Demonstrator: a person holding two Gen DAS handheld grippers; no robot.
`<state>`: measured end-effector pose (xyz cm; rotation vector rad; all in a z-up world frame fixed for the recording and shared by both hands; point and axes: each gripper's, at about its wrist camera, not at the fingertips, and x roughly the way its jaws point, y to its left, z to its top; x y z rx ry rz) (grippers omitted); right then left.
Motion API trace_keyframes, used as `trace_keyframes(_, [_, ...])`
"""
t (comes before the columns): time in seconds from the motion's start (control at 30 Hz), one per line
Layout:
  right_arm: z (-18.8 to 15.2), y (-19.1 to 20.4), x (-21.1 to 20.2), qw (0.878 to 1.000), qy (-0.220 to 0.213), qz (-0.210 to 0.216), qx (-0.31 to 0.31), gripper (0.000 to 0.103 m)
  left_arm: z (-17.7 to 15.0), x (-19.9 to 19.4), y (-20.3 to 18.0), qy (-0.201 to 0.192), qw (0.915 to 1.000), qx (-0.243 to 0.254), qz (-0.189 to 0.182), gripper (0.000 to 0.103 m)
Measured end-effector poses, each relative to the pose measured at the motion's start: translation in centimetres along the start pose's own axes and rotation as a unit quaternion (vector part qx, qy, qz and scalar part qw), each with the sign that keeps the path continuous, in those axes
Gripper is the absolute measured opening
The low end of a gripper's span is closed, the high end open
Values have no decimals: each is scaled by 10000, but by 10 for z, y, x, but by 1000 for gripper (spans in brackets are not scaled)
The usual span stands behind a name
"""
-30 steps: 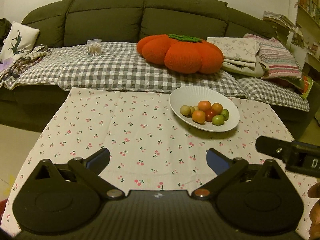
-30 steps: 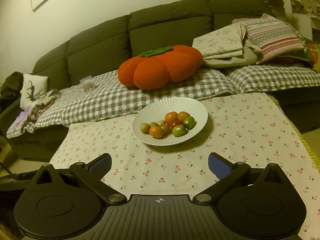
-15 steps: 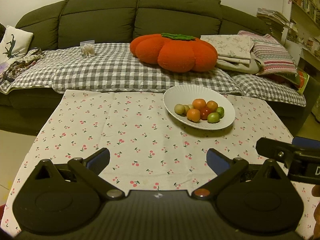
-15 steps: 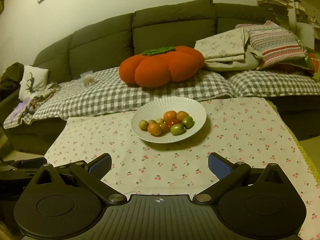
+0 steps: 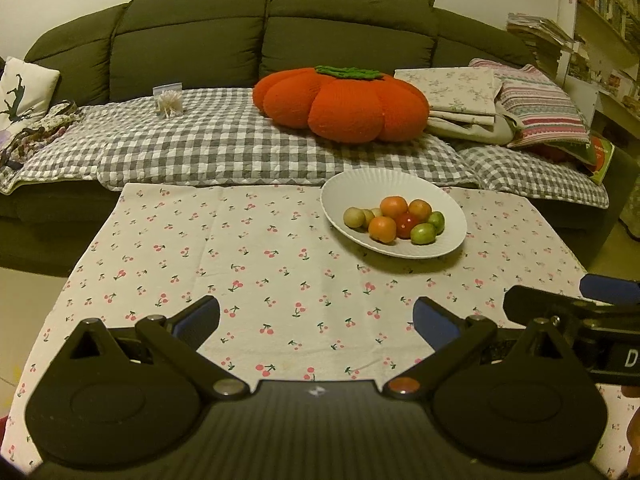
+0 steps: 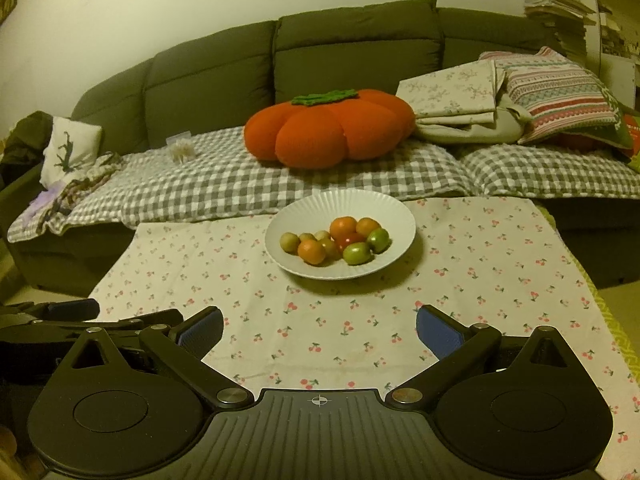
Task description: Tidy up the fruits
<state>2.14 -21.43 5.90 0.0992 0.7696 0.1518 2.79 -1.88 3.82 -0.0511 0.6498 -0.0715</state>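
White and ribbed, the plate (image 5: 448, 216) sits on the far right part of the table (image 5: 200, 248), which is covered by a cloth printed with small cherries. On the plate lies a small heap of fruits (image 5: 396, 220): three orange ones, a red one among them, green ones to the right and duller yellowish-green ones to the left, all touching.

Both tools hang low over the near edge of the table, well apart from the plate. The left gripper (image 5: 316, 318) has its blue-padded fingers spread wide with nothing between them. The right gripper (image 6: 319, 326) is spread just as wide and holds nothing.

Behind the table stands a dark green sofa (image 6: 352, 52) with a checked blanket (image 5: 192, 148) and an orange pumpkin cushion (image 5: 344, 104).
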Motion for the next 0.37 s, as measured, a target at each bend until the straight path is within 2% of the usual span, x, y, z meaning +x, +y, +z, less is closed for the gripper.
trace_keyframes(0.37, [-1,1,0,10000,12,32,-32,103,1,0,-2,-18,10000,23,-55,102])
